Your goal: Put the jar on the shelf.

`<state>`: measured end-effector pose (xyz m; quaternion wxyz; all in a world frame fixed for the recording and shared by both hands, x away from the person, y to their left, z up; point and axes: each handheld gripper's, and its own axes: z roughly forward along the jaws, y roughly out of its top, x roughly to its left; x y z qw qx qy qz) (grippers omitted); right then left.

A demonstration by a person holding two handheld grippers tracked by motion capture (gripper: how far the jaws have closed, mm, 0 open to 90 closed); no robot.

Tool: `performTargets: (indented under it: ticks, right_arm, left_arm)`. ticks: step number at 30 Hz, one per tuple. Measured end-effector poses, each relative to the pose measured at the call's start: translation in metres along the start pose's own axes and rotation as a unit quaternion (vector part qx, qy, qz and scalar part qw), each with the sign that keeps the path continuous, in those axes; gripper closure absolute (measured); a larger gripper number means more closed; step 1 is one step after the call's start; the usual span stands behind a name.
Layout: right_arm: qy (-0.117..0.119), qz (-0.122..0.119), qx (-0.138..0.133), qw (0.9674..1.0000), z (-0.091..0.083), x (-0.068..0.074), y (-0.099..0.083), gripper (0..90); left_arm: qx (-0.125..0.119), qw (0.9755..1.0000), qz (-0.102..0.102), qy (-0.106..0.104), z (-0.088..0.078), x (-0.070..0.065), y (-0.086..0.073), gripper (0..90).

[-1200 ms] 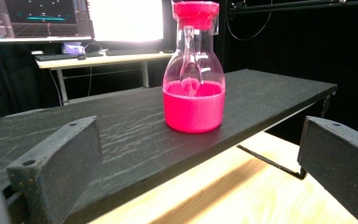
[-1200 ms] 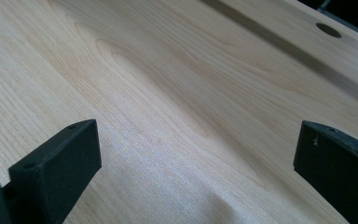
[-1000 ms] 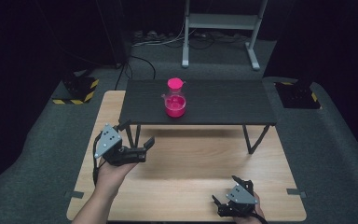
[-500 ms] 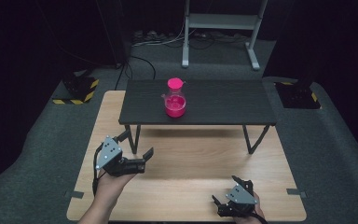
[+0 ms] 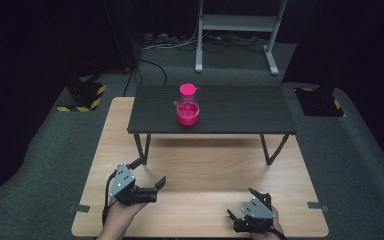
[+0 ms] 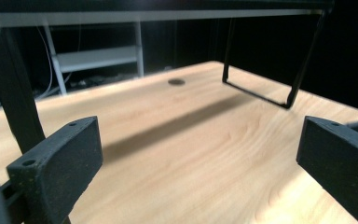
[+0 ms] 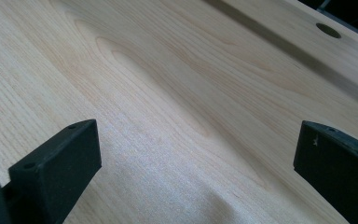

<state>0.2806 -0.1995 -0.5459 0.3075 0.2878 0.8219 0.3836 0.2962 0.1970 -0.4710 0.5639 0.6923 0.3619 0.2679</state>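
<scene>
The pink-lidded flask (image 5: 187,106) stands upright on the small dark desk (image 5: 240,107), well ahead of both hands. The left claw (image 5: 152,187) hangs spread and empty over the wooden desk (image 5: 205,165), nearer the flask, which lies forward and a little to its right. The right claw (image 5: 240,216) rests spread too, farther back

The high view looks forward and down over the whole wooden table (image 5: 200,170). Both gripper views sit low and close above its top, sharing that wood grain.
</scene>
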Motion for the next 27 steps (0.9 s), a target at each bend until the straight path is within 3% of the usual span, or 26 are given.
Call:
performTargets:
  ticks: [13,20,21,27]
  right_arm:
    - [-0.004,0.001,-0.001,1.0000,0.000,0.000,0.000,0.4]
    - [-0.006,0.002,-0.002,1.0000,0.000,0.000,0.000,0.4]
    - [-0.006,0.001,-0.001,1.0000,0.000,0.000,0.000,0.4]
    - [-0.007,0.007,-0.004,0.9999,-0.001,0.000,0.000,0.4]
  left_arm:
    - [0.078,0.9969,0.012,0.008,-0.002,-0.010,-0.064,0.6]
    - [0.112,0.9926,0.046,0.014,-0.006,-0.015,-0.079,0.7]
    - [0.105,0.9930,0.053,0.014,-0.007,-0.015,-0.079,0.6]
    - [0.115,0.9915,0.057,0.018,-0.007,-0.016,-0.079,0.8]
